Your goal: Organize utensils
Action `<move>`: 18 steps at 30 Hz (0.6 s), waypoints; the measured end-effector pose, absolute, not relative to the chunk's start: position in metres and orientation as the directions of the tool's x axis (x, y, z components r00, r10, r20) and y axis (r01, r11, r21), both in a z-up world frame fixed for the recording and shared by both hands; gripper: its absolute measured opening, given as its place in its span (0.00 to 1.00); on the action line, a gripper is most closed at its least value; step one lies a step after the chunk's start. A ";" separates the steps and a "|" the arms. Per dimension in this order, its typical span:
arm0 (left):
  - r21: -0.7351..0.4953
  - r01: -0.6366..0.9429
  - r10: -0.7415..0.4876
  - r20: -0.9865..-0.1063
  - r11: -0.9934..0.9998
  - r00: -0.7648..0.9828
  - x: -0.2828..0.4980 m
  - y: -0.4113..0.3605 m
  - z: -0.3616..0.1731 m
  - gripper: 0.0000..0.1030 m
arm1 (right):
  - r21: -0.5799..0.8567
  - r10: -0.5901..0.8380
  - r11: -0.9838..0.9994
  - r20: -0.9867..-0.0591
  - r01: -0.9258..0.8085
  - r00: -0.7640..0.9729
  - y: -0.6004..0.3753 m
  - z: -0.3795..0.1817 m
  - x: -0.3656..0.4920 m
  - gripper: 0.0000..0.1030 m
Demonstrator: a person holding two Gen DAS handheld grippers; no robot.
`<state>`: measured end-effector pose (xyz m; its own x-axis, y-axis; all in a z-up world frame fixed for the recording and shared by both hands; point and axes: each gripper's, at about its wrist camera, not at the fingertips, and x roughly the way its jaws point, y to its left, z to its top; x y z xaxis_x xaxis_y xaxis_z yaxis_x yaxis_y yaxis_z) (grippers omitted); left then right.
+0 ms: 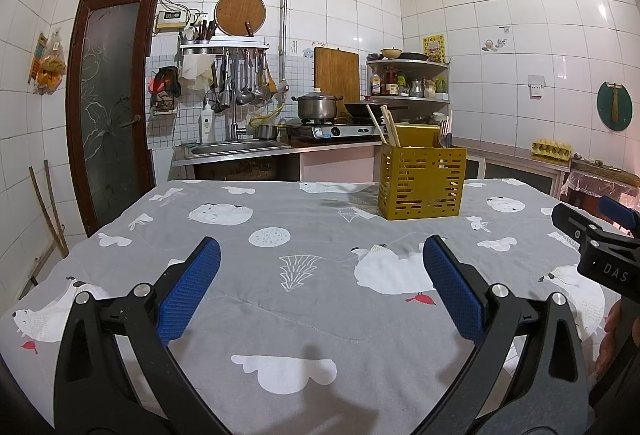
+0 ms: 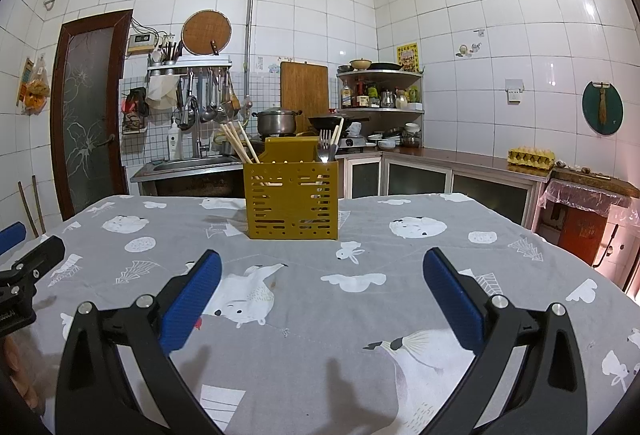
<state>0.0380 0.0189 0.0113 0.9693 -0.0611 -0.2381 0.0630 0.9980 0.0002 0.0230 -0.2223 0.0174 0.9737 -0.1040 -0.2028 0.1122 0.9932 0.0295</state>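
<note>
Both claws spread wide, holding nothing: left gripper, right gripper. Slotted mustard-yellow plastic utensil caddy at frame centre holds wooden chopsticks and a metal fork; no loose utensil in view, so likely done.

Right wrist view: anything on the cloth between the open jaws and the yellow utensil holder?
Nothing visible. The right gripper is open, and only bare patterned tablecloth lies between it and the yellow utensil holder. The left gripper sits far off at the left edge, clear of that path.
</note>
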 end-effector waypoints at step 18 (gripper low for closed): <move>0.004 0.062 -0.060 -0.230 0.998 0.971 0.038 0.017 0.015 0.95 | 0.030 -0.104 0.993 -0.202 0.112 0.974 -0.222 0.017 0.023 0.96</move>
<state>0.0376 0.0172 0.0153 0.9712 -0.0599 -0.2304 0.0625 0.9980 0.0041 0.0232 -0.2224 0.0171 0.9738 -0.1038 -0.2023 0.1120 0.9933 0.0295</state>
